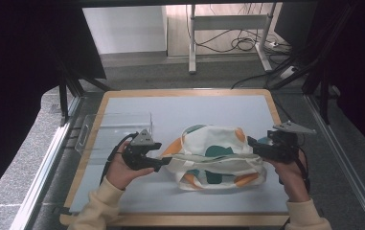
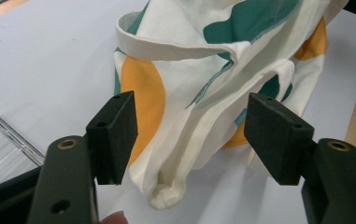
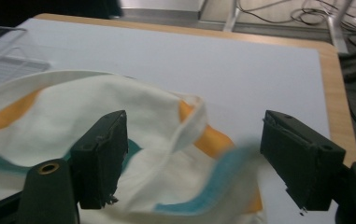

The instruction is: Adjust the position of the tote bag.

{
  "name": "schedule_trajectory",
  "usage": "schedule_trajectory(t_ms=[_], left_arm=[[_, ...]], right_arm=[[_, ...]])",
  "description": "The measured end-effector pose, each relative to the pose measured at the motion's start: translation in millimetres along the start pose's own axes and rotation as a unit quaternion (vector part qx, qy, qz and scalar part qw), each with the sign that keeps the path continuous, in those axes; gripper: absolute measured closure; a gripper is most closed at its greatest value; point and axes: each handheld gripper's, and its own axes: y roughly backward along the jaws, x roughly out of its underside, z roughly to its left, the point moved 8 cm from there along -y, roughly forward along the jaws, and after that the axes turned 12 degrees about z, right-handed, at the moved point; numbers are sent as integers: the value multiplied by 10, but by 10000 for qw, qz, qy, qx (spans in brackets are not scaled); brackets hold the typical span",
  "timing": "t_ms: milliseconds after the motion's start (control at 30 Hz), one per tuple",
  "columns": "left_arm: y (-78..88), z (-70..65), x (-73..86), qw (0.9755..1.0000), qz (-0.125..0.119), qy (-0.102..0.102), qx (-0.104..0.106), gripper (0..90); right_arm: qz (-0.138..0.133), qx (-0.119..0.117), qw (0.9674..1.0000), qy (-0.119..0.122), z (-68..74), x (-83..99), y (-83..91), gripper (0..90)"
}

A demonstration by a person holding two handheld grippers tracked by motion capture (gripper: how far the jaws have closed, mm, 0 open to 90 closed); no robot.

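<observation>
Because both ends of the cloth bag (image 1: 213, 158) lie slack at the middle of the blue mat (image 1: 137, 103), the left gripper (image 1: 163, 163) and right gripper (image 1: 251, 142) flank it with jaws spread wide, gripping nothing, apparently so the bag settles flat.

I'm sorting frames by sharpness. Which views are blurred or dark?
High view: the bag on the mat is evenly lit and fairly sharp, the surroundings dark. Left gripper view: bag fabric crisp, the tray soft. Right gripper view: the bag's near edge is smeared, the far cables soft.
</observation>
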Motion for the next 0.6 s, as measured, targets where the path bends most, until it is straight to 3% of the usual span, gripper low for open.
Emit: schedule_trajectory(t_ms=[133, 233, 367, 600], left_arm=[[16, 8, -41, 10000, -37, 20, 9, 334], [6, -6, -52, 10000, -11, -3, 22, 326], [13, -12, -74, 10000, -43, -13, 16, 325], [46, 3, -73, 10000, -36, -10, -73, 321]], right_arm=[[-35, -158, 9996, 249, 166, -65, 30, 249], [-30, -426, 9981, 435, 336, -81, 19, 261], [3, -726, 9942, 797, 575, -47, 7, 278], [0, -1052, 9877, 1154, 793, 44, 66, 289]])
